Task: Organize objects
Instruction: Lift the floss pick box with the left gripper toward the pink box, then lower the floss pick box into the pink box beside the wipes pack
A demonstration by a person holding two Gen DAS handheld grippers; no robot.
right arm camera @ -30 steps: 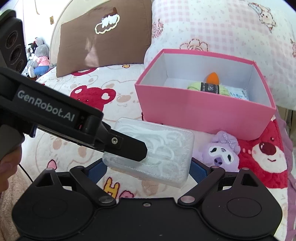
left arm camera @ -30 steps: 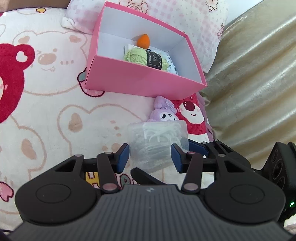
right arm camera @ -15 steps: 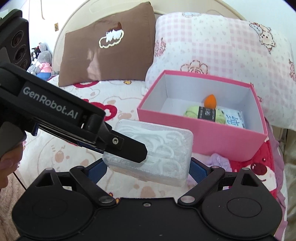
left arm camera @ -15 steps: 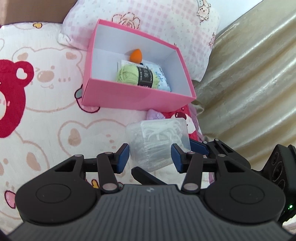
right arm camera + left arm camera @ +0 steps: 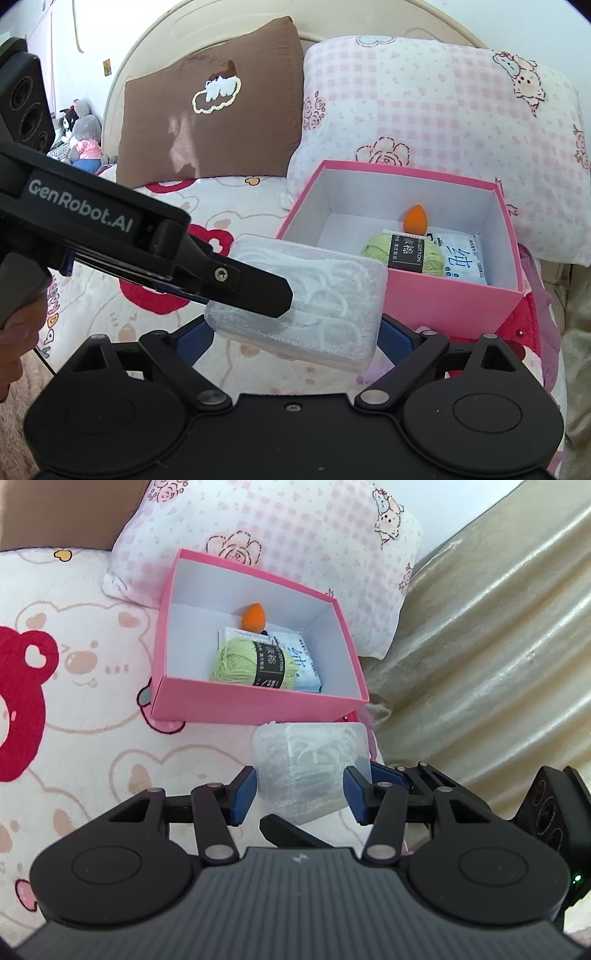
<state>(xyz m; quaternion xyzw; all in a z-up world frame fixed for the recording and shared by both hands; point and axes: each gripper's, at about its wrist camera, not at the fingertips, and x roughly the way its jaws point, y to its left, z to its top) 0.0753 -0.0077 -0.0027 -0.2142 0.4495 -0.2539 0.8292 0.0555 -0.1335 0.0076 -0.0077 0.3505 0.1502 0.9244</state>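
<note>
I have the clear case (image 5: 306, 302) of floss picks pinched in both claws, left claw (image 5: 299, 794) across one end, right claw (image 5: 295, 338) across its long sides, raised above the bed (image 5: 92, 709) just before the pink box (image 5: 258, 701).

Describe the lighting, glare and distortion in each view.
Left wrist view: bright even daylight, glossy sheen streaks on the curtain, edges bowed by fisheye. Right wrist view: sunlit patch on the brown pillow, clear plastic box looks hazy, corners vignetted black.
</note>
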